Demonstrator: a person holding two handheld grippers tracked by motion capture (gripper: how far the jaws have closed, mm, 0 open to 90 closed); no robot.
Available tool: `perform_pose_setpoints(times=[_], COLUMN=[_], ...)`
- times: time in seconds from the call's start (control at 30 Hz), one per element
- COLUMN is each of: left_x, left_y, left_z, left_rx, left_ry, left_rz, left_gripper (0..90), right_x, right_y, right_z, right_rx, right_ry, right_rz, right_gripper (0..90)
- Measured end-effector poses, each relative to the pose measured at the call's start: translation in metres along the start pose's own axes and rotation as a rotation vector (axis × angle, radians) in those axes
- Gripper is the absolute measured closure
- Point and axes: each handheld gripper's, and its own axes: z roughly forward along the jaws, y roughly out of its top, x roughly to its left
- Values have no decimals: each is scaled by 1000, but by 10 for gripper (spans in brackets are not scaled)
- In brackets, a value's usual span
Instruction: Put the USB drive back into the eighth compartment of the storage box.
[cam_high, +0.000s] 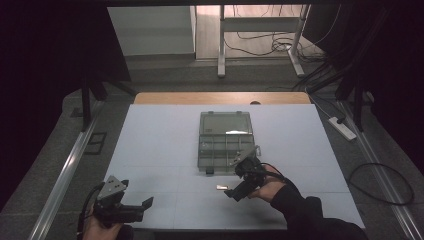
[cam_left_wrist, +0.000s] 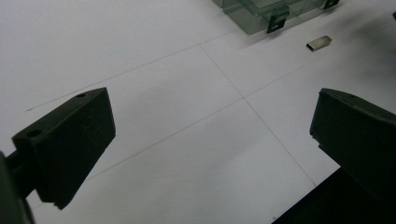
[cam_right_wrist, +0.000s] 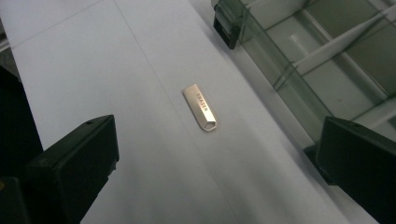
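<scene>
A small metal USB stick (cam_right_wrist: 201, 107) (cam_high: 221, 187) (cam_left_wrist: 319, 43) lies flat on the white table, just in front of a clear plastic compartment box (cam_high: 224, 141) (cam_right_wrist: 327, 56) (cam_left_wrist: 271, 11) whose lid stands open. My right gripper (cam_high: 235, 192) (cam_right_wrist: 215, 158) hovers open right beside the stick, its jaws wide apart with nothing between them. My left gripper (cam_high: 142, 205) (cam_left_wrist: 210, 144) is open too, low at the table's near left corner over bare surface, far from the stick.
The white table top (cam_high: 165, 150) has a wooden strip (cam_high: 220, 98) at its far edge. A power strip (cam_high: 342, 127) and cables lie on the floor to the right. Table legs (cam_high: 221, 45) stand beyond.
</scene>
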Motion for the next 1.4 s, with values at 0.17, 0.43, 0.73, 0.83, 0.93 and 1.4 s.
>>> perform_pose_setpoints(times=[0.17, 0.43, 0.73, 0.83, 0.93, 1.4], left_x=[0, 0, 0, 0, 0, 0], left_y=[0, 0, 0, 0, 0, -1], left_z=[0, 0, 0, 0, 0, -1], left_rx=[0, 0, 2, 2, 2, -2], left_ry=[0, -1, -2, -3, -4, -6], left_rz=[2, 5, 6, 5, 5, 5], left_gripper=[0, 0, 0, 0, 0, 0], right_x=[4, 7, 11, 13, 14, 14], right_y=[4, 7, 11, 12, 13, 13], right_z=[8, 19, 32, 39, 43, 56], right_rx=[25, 52, 86, 106, 118, 146], right_ry=[8, 9, 16, 19, 14, -13], right_rz=[-21, -46, -70, -90, -109, -162], right_gripper=[0, 0, 0, 0, 0, 161])
